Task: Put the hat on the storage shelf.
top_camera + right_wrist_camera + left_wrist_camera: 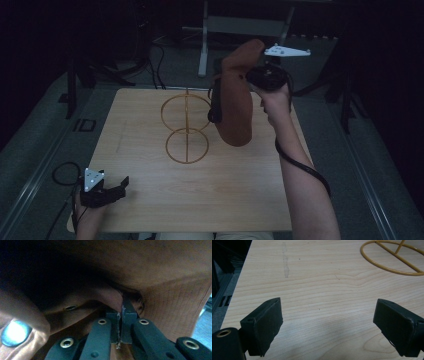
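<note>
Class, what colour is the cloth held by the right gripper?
Rusty brown cloth, clearest in the high view.

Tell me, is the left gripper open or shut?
Open: the left gripper's fingers stand wide apart over bare table.

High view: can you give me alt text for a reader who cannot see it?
The right hand-held gripper holds a brown cloth item up above a wooden table, beside a yellow wire stand with two rings. The left hand-held gripper rests open at the table's near left corner.
</note>
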A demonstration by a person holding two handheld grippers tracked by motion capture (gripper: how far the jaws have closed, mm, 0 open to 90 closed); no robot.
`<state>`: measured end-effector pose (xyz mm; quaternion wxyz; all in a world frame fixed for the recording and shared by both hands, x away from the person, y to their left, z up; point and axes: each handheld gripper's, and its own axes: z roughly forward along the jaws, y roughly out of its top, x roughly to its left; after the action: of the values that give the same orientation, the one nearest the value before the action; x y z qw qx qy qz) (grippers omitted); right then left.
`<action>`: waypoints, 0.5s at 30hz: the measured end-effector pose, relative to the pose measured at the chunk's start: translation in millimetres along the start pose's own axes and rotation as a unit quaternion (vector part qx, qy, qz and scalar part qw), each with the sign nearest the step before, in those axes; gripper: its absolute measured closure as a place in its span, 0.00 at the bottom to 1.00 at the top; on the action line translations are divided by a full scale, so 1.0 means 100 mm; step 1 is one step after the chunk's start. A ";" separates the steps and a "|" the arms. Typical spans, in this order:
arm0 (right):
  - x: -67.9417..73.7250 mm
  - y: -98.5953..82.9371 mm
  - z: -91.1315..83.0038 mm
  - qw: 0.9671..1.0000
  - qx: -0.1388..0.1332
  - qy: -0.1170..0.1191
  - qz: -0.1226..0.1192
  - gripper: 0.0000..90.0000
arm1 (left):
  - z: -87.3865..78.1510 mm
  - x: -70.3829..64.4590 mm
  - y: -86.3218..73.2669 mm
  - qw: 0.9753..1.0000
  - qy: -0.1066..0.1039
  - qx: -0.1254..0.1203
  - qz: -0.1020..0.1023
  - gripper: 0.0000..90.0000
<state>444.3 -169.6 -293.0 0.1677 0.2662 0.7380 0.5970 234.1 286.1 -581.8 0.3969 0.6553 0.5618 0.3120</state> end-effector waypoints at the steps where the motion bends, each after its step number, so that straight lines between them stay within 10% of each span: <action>1: 0.04 0.02 0.06 1.000 0.005 0.003 -0.005 0.97 | 0.00 0.00 0.00 1.000 -0.001 -0.001 -0.002 0.10; 15: 0.46 0.01 0.80 0.995 0.075 0.064 -0.014 0.96 | 0.00 0.00 -0.01 1.000 -0.001 0.002 -0.005 0.10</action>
<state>452.7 -79.2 -307.0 0.1084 0.2290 0.7937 0.5530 233.8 286.6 -583.2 0.3974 0.6538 0.5655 0.3080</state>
